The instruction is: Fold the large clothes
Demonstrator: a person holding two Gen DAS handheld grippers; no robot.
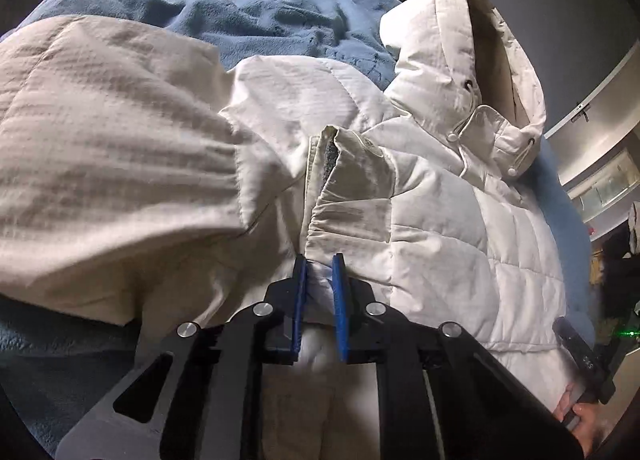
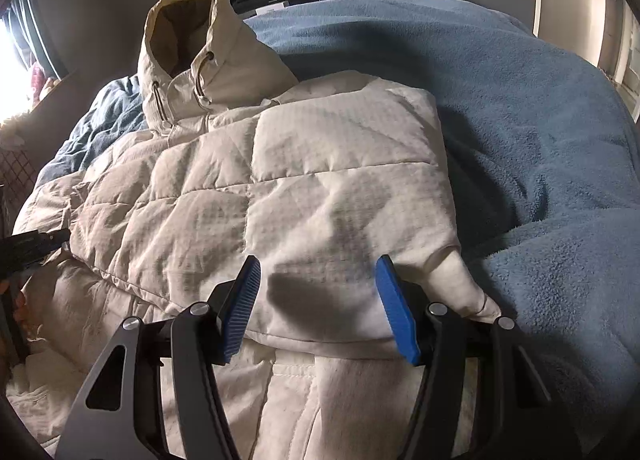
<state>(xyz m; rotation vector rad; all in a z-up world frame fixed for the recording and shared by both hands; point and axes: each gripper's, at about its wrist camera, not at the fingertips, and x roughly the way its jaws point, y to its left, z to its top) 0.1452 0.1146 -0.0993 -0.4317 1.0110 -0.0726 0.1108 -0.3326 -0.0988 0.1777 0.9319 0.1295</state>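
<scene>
- Left wrist view: the left hand-held gripper point(image 1: 320, 272) is closed on a pinch of white fabric, its blue pads point(image 1: 299, 300) pressing the cloth from both sides with only that thin fold between them.
- The fabric belongs to the cream-white quilted hooded puffer jacket point(image 1: 440, 228), which lies spread on the bed over a rumpled blue fleece blanket point(image 1: 240, 4).
- Straight ahead of this hand-held gripper is the sleeve cuff point(image 1: 348, 180) with a dark strip at its opening; a puffed sleeve panel lies ahead to the left, and the hood point(image 1: 472, 60) stands up ahead to the right.
- At the lower right edge a hand point(image 1: 576, 412) holds the other tool's dark handle.
- Right wrist view: the right hand-held gripper point(image 2: 318, 280) has its jaws standing apart, straddling a folded quilted panel of the jacket. Whether its blue pads point(image 2: 240, 300) actually press the panel I cannot tell; the cloth seems to lie under and between them rather than being squeezed.
- Just to the right of this hand-held gripper a white cuff end pokes out onto the blanket; the hood is far ahead to the left.
- Handling, as I judge it: the jacket should be light, soft and springy, its smooth shell likely slippery, so folds will tend to puff open.
- Best hold is probably on stitched seams, hem or cuff, where thin layers pinch firmly, not on the thick padded squares.
</scene>
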